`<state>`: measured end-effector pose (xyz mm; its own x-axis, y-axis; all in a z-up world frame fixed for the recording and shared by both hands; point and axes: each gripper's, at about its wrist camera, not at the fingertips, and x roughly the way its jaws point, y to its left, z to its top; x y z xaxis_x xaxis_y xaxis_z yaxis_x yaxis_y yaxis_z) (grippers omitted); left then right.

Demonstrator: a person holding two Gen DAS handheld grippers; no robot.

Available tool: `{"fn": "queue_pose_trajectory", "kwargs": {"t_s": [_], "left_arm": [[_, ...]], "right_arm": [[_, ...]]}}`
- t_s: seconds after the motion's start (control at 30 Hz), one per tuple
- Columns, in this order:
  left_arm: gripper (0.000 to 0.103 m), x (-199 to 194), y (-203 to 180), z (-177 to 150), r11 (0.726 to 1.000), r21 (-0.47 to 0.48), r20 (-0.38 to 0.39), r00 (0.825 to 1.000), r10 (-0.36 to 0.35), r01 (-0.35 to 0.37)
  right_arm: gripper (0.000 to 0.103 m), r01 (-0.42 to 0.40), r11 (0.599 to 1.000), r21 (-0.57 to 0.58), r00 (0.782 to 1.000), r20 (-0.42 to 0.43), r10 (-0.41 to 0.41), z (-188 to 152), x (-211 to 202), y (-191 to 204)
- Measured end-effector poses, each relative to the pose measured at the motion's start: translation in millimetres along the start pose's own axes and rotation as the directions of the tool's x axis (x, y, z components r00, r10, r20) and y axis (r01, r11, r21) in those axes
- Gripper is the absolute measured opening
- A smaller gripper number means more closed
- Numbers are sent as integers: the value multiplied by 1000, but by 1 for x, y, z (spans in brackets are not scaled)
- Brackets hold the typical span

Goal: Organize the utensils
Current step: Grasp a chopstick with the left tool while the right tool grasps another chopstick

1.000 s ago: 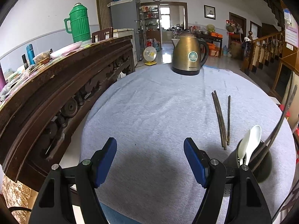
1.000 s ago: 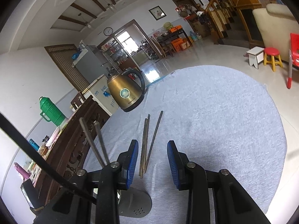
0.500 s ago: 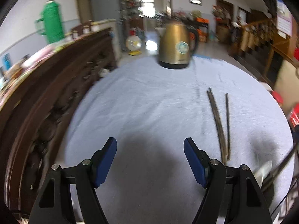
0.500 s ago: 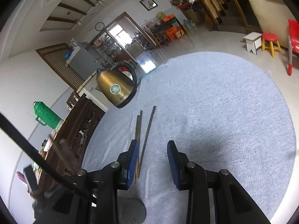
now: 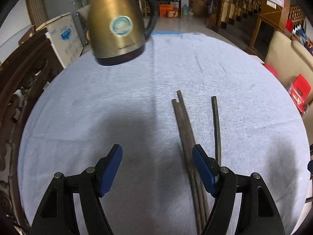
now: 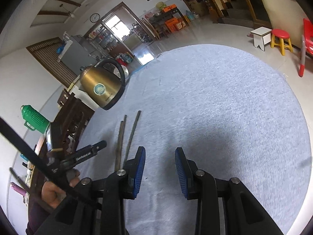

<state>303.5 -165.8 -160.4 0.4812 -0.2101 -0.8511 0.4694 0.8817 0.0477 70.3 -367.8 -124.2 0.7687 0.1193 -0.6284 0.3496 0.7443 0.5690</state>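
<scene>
Round table (image 5: pixel 97 101) under a pale blue-grey towel-like cloth, set in a big tiled room with a wooden staircase at the back right. Brass-coloured electric kettle (image 5: pixel 117 21) standing at the far left part of the cloth, black handle turned to the right. Carved dark wooden sideboard (image 5: pixel 21 72) right alongside the table's left edge; green thermos (image 6: pixel 35 118) on top of it, seen from the right wrist camera.

Three dark chopsticks (image 5: pixel 184 129) lying flat on the cloth, right of centre, pointing away from the cameras: two touching side by side, the third (image 5: pixel 216 127) just beside them on the right, apart at the far tips.

Left gripper (image 5: pixel 157 167) low over the cloth, jaws spread wide, gripping nothing; right blue pad (image 5: pixel 203 169) directly above the touching pair, the single stick passing behind that finger. Contact between pad and sticks impossible to tell.

Right gripper (image 6: pixel 160 169) also parted, somewhat narrower, empty, hovering over bare cloth with the chopsticks (image 6: pixel 125 137) just off its left finger. Red and yellow stool (image 6: pixel 280 39) and small white stool (image 6: pixel 261 36) on the floor beyond the table.
</scene>
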Motion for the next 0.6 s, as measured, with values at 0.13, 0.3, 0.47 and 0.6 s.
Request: {"fn": "queue_pose_trajectory", "kwargs": {"t_s": [0.13,0.3,0.47,0.6], "left_arm": [[75,16,-5,1,1000,5,-30,1000,-7,7],[75,27,-2,6,999,-20,-53,998,-36,35],[75,35,7,11,997,-53,-50,997,-58,56],[76,33,17,8,998,-37,-60,996,-59,57]], "right_arm": [[34,2,1000,-18,1000,-23,-2,3,14,1],[34,-9,999,-36,999,-41,8,5,28,11],[34,-16,999,-50,999,-53,14,5,38,20],[34,-15,998,-60,999,-53,12,8,42,25]]}}
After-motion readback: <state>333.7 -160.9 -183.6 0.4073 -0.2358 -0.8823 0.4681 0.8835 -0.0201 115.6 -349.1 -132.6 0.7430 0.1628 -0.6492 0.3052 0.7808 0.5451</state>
